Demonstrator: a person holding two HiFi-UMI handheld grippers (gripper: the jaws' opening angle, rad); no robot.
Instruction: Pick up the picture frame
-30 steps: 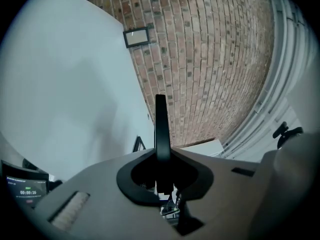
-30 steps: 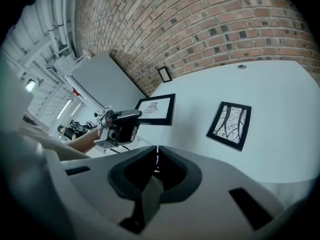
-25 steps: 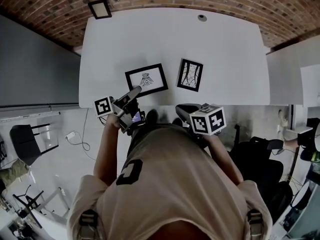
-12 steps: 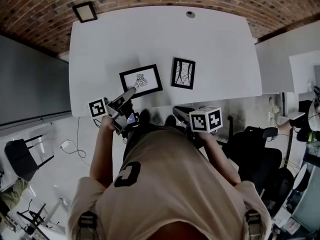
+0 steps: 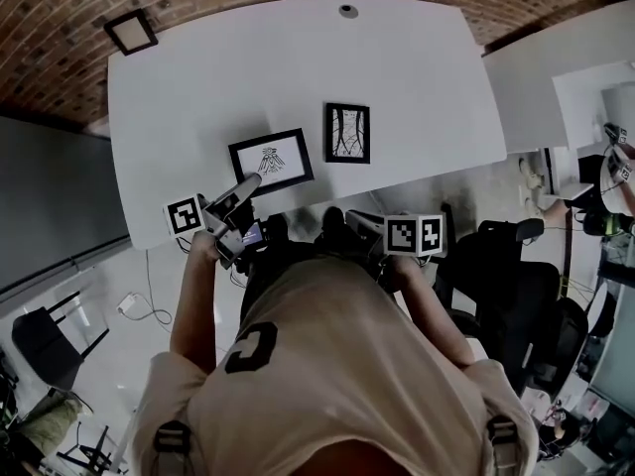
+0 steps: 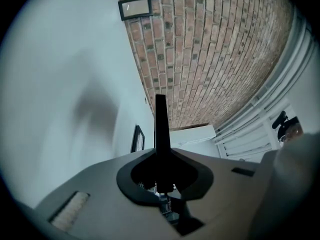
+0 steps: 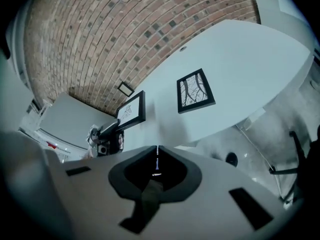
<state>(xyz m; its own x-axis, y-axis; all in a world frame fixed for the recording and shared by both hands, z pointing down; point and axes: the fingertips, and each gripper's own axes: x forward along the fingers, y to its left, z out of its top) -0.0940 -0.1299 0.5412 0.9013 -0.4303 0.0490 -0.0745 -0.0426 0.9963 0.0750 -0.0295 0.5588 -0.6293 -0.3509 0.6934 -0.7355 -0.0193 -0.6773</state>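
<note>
Right gripper [image 7: 157,150] rolled, shut; picture frames [image 5: 270,161] [image 5: 347,133] unmoved.

I'm seeing the near picture frame [image 5: 271,161] lying on the table [image 5: 417,87], second frame [image 5: 347,133] sitting at its 2 o'clock, third frame [image 5: 131,32] around 10.

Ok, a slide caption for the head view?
Left gripper and right gripper, both shut and empty, near white table bearing landscape frame and portrait frame.
</note>
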